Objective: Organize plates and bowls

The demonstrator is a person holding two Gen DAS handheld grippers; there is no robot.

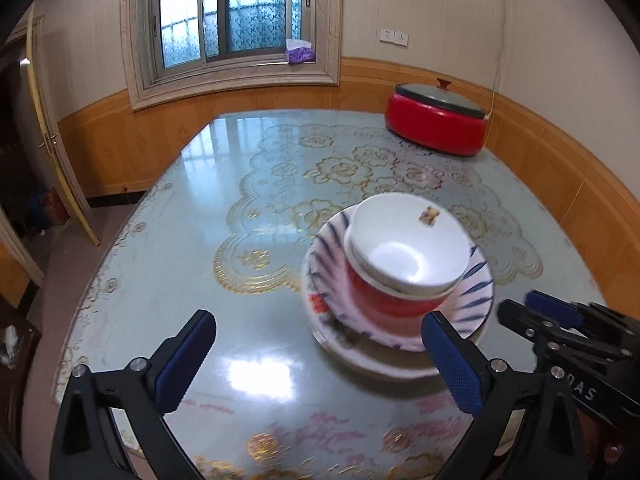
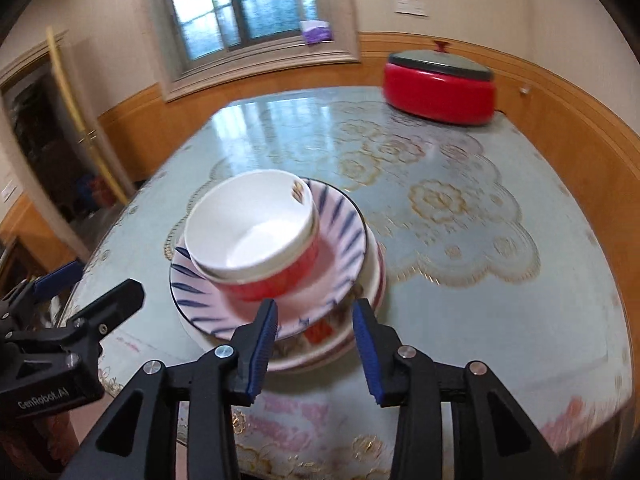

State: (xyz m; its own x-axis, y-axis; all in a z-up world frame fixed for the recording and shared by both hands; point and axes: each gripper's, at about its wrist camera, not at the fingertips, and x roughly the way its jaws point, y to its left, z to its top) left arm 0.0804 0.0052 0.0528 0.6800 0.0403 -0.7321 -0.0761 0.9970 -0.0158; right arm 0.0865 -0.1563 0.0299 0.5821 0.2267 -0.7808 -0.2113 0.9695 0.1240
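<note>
On the table, a white bowl point(image 1: 404, 240) point(image 2: 248, 232) sits nested in a red bowl point(image 1: 384, 300) point(image 2: 272, 284). Both stand on a pink plate with blue stripes point(image 1: 476, 284) point(image 2: 344, 240), which rests on a larger white plate point(image 1: 360, 354) point(image 2: 320, 348). My left gripper point(image 1: 319, 320) point(image 2: 106, 278) hangs wide open at the stack's near left with nothing between its fingers. My right gripper point(image 2: 316, 306) point(image 1: 520, 304) is open at the plates' near rim, and its blue pads touch nothing.
A red pot with a grey lid point(image 1: 438, 124) point(image 2: 438, 88) stands at the table's far right corner. The glossy blue tablecloth point(image 1: 240, 200) covers the table. Wood-panelled walls run close behind and to the right. A doorway lies off the left edge.
</note>
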